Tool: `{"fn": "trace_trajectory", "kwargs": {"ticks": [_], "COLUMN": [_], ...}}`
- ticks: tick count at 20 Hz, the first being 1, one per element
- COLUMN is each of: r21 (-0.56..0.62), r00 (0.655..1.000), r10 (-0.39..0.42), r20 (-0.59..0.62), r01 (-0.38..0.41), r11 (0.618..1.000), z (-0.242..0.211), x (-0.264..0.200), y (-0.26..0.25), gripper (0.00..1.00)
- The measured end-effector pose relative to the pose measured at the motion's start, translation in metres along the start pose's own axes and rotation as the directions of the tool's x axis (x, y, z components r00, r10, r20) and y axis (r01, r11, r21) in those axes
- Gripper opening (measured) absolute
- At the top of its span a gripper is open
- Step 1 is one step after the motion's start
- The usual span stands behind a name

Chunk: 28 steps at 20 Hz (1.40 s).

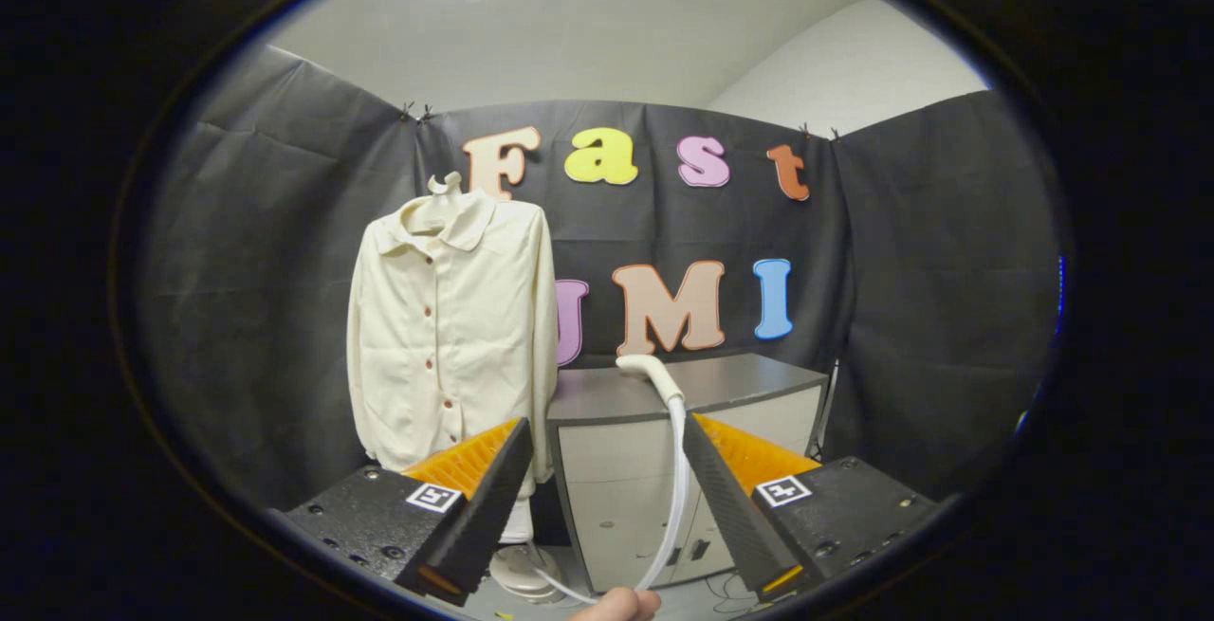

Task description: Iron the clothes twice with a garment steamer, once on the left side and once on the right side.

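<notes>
Ribbed pads face each other across my gripper (602,498), spread wide, clamping nothing. Between the fingers runs a smooth white hose (675,488), curving up to the steamer head (645,367), which lies on the grey desk (740,384) just beyond. A fingertip (616,605) shows at the hose's low end. Left of the desk, a cream button-front shirt (453,337), soft and lightly creased, hangs on a pale hanger (444,185) over a round stand base (522,569), against black cloth.

Grey cabinet (664,393) by black cloth wall (266,318)
</notes>
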State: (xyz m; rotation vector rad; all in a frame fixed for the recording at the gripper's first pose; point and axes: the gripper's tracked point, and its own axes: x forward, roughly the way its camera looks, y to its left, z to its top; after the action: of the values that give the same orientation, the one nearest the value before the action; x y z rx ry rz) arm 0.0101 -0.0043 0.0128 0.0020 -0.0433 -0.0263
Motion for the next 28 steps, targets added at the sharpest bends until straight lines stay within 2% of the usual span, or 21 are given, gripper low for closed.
{"fn": "trace_trajectory", "kwargs": {"ticks": [5,9,17,24,28], "r21": [-0.008,-0.015,0.011,-0.018,-0.045], "r00": [1.000,0.999,0.996,0.978,0.958], "r10": [-0.019,-0.029,-0.030,-0.048,-0.035], "r20": [-0.003,-0.042,-0.086,-0.206,-0.285], "r01": [0.019,0.028,0.031,0.045,0.023], "r11": [1.000,0.999,0.999,0.999,0.999], "z": [0.009,0.011,0.020,0.036,0.045], "x": [0.018,0.060,0.205,0.341,0.389], "y": [-0.010,-0.019,-0.048,-0.074,-0.072], "gripper": [0.97,0.97,0.97,0.98,0.98]}}
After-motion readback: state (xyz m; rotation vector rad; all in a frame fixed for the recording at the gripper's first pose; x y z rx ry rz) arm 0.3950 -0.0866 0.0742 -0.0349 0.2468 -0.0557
